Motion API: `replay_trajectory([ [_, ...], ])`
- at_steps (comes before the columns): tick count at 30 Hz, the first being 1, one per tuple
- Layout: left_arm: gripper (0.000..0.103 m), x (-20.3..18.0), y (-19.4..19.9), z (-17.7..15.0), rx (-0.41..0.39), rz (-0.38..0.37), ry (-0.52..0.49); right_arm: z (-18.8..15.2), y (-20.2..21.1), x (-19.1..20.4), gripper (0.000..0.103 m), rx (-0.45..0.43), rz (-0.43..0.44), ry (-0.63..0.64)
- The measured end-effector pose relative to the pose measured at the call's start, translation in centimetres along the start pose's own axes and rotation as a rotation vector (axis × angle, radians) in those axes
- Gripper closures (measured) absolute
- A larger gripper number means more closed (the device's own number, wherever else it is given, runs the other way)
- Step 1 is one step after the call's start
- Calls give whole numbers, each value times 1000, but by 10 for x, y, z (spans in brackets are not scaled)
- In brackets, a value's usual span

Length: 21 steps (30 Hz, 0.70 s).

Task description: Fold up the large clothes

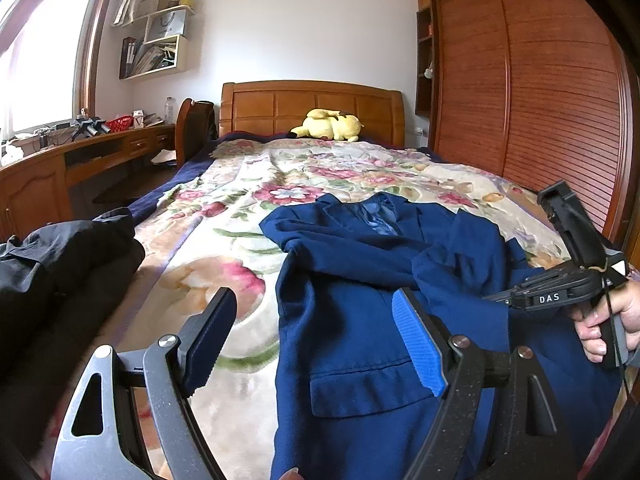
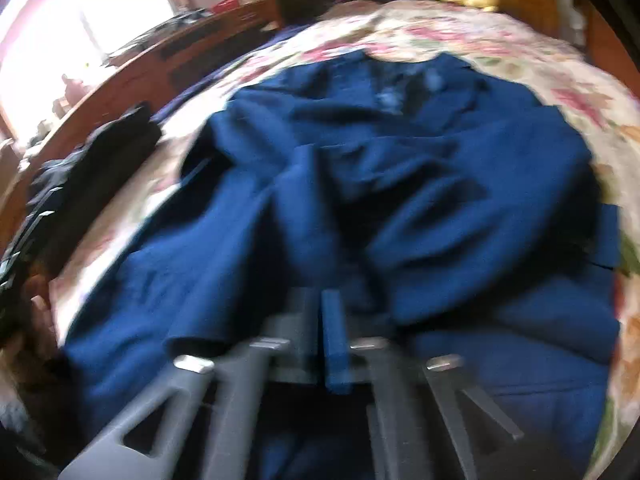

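A dark blue suit jacket [image 1: 360, 280] lies front up on the floral blanket [image 1: 224, 208], collar toward the headboard, with one sleeve folded across its chest. My left gripper [image 1: 316, 340] hovers over the jacket's lower left edge near the flap pocket. It is open wide with nothing between its pads. In the blurred right wrist view, my right gripper [image 2: 320, 320] is low over the jacket [image 2: 400, 200] near a sleeve cuff. Its jaws are pressed together and I see no cloth between them. A person's hand [image 1: 612, 320] holds that gripper at the jacket's right side.
A black garment [image 1: 60, 264] is heaped at the bed's left edge. A yellow plush toy [image 1: 330, 124] lies by the wooden headboard [image 1: 312, 106]. A desk [image 1: 80, 152] runs along the left wall, and a slatted wardrobe [image 1: 540, 100] stands close on the right.
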State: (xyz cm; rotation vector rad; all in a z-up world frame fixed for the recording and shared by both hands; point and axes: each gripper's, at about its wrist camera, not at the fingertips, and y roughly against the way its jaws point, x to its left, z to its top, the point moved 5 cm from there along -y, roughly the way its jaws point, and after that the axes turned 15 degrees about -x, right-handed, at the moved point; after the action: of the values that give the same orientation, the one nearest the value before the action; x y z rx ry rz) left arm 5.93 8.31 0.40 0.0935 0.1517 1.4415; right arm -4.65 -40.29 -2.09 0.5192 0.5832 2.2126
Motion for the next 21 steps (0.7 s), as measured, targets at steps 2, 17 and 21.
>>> replay_trajectory([
  [2,22,3,2,1,-6,8,0,9,2,15,103,-21,27,32],
  [17,22,26,5,1,-10,44,34,28,-23,35,65,-74,-154,165],
  [21,22,26,7,1,-12,40,31,12,-36,5,46,-21,-190,109],
])
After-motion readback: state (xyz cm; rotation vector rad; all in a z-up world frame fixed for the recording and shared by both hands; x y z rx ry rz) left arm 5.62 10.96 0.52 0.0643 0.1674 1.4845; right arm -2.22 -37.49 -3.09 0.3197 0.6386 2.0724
